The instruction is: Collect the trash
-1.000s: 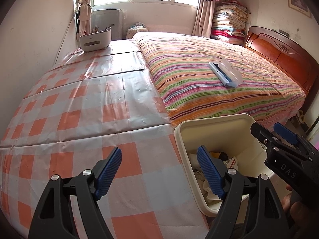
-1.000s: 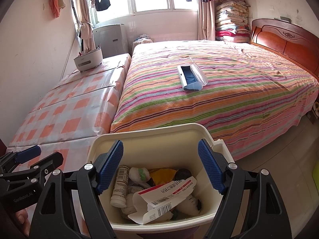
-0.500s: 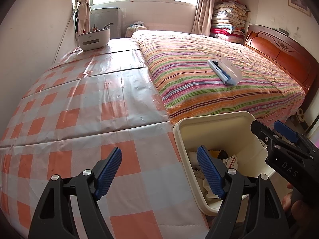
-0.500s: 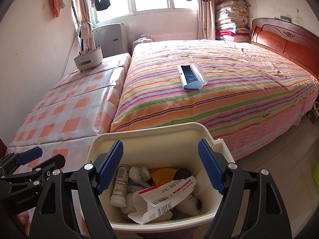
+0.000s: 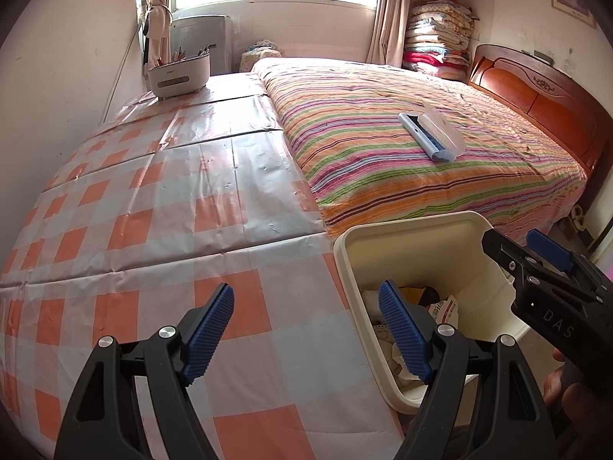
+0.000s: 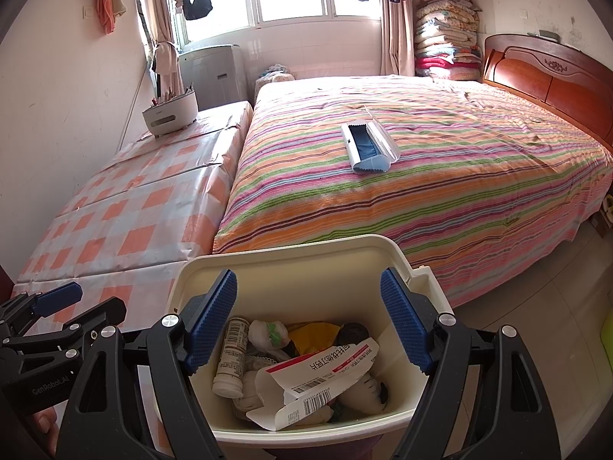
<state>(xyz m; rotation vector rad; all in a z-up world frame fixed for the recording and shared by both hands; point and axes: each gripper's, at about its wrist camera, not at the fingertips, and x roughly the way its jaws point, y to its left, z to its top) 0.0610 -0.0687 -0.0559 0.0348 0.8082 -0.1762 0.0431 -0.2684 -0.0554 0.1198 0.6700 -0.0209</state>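
A cream trash bin [image 6: 291, 264] stands at the foot of the bed; it also shows in the left wrist view [image 5: 413, 237]. It holds a torn white and red carton [image 6: 322, 379], a pill bottle [image 6: 230, 356], a white wad [image 6: 268, 335] and other scraps. My right gripper [image 6: 308, 322] is open and empty right above the bin. My left gripper [image 5: 306, 329] is open and empty over the checked cover [image 5: 153, 230], at the bin's left rim. Each gripper shows in the other's view: the left one [image 6: 57, 306], the right one [image 5: 536, 253].
A striped bed [image 6: 421, 161] carries a white and blue lint brush case [image 6: 367, 147]. A white caddy [image 5: 180, 74] with pens stands at the far end of the checked surface. A wooden headboard [image 6: 555, 84] and folded quilts [image 6: 448, 42] are at right.
The left wrist view has shifted slightly, with the far end of the room a little higher in frame. The right gripper and the bin contents look the same.
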